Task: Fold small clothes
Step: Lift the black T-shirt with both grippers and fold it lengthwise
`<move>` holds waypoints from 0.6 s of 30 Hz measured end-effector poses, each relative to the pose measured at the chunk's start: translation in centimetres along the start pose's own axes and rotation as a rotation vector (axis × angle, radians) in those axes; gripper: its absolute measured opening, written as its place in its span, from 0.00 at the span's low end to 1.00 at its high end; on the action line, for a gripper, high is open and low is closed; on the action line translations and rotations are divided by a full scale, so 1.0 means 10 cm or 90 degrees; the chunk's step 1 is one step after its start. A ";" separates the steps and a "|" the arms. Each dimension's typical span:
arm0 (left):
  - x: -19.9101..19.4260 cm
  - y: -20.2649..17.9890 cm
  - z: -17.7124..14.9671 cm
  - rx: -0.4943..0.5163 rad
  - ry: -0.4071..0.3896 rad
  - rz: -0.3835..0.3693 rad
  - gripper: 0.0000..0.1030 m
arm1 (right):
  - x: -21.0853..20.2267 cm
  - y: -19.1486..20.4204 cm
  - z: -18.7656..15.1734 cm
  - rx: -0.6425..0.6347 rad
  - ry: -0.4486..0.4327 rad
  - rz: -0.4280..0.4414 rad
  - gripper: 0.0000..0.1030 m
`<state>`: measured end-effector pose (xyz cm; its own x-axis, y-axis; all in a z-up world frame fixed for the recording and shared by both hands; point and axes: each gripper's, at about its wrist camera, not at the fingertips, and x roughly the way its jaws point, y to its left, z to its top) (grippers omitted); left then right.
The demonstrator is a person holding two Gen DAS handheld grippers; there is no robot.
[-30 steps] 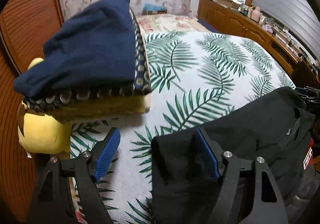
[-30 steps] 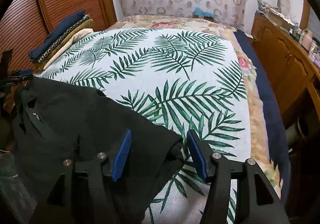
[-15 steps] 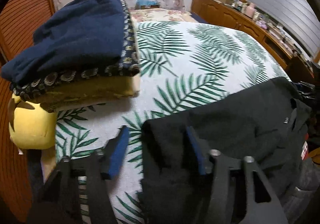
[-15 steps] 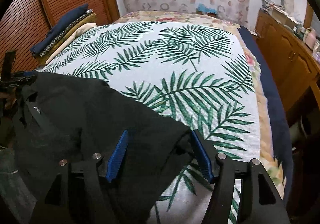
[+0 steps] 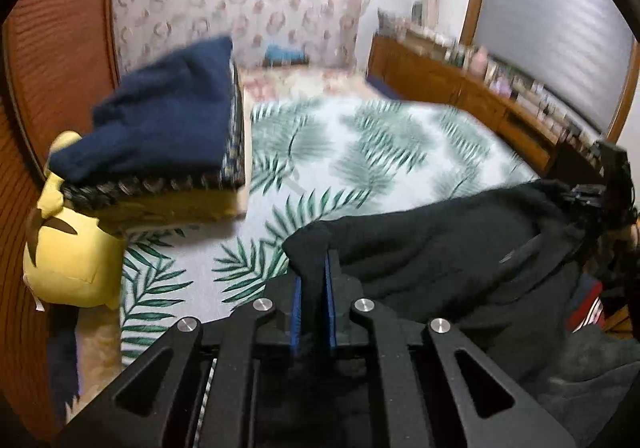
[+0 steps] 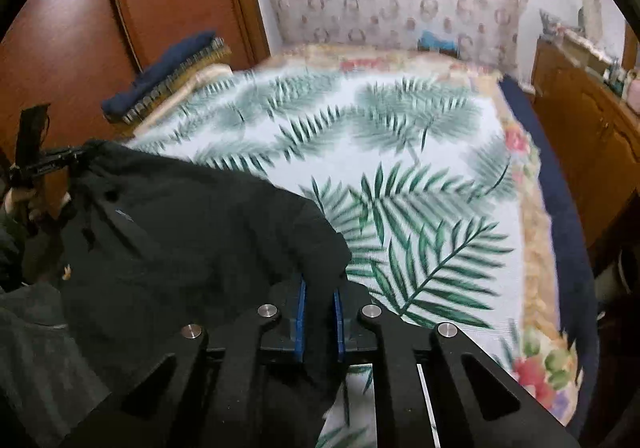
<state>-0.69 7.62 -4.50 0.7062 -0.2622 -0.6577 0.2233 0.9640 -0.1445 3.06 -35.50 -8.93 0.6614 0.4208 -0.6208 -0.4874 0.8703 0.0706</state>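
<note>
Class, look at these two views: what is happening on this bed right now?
A person is folding a black garment on a bed with a palm-leaf cover. The left hand-held gripper is shut on one corner, and the right hand-held gripper is shut on the opposite corner. The cloth hangs spread between them at the near edge of the bed. A stack of folded clothes sits at the bed's left side, beside a yellow plush toy.

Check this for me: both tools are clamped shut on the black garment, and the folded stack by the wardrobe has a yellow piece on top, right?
Not quite. The left tool and right tool are each shut on the black garment, but the folded stack has a navy piece on top; the yellow layer sits lower down. The left wrist view shows it best.
</note>
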 end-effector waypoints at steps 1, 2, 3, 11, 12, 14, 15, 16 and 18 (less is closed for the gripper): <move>-0.10 -0.02 0.02 -0.001 -0.016 -0.003 0.10 | -0.15 0.02 0.02 0.002 -0.024 0.003 0.10; -0.26 -0.07 0.05 -0.003 -0.041 -0.008 0.10 | -0.27 0.04 0.03 0.005 -0.040 0.003 0.10; -0.34 -0.10 0.08 -0.004 -0.055 -0.011 0.10 | -0.41 0.07 0.06 0.009 -0.052 -0.007 0.09; -1.07 -0.25 0.40 0.003 -0.176 -0.016 0.10 | -1.33 0.43 0.32 -0.045 -0.143 -0.039 0.09; -1.16 -0.27 0.46 0.003 -0.191 -0.015 0.10 | -1.42 0.45 0.34 -0.050 -0.155 -0.037 0.09; -1.33 -0.30 0.51 0.002 -0.223 -0.013 0.09 | -1.65 0.52 0.40 -0.061 -0.183 -0.033 0.09; -1.40 -0.31 0.52 0.002 -0.236 -0.012 0.09 | -1.74 0.55 0.42 -0.064 -0.194 -0.034 0.09; -1.47 -0.31 0.53 0.000 -0.248 -0.013 0.09 | -1.84 0.58 0.44 -0.068 -0.207 -0.034 0.09; -1.62 -0.32 0.58 -0.001 -0.272 -0.015 0.09 | -2.04 0.64 0.48 -0.078 -0.235 -0.034 0.09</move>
<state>-8.94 8.52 10.92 0.9156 -0.2795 -0.2890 0.2424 0.9573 -0.1577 -10.81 -37.28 7.98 0.8375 0.4584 -0.2973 -0.4962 0.8660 -0.0623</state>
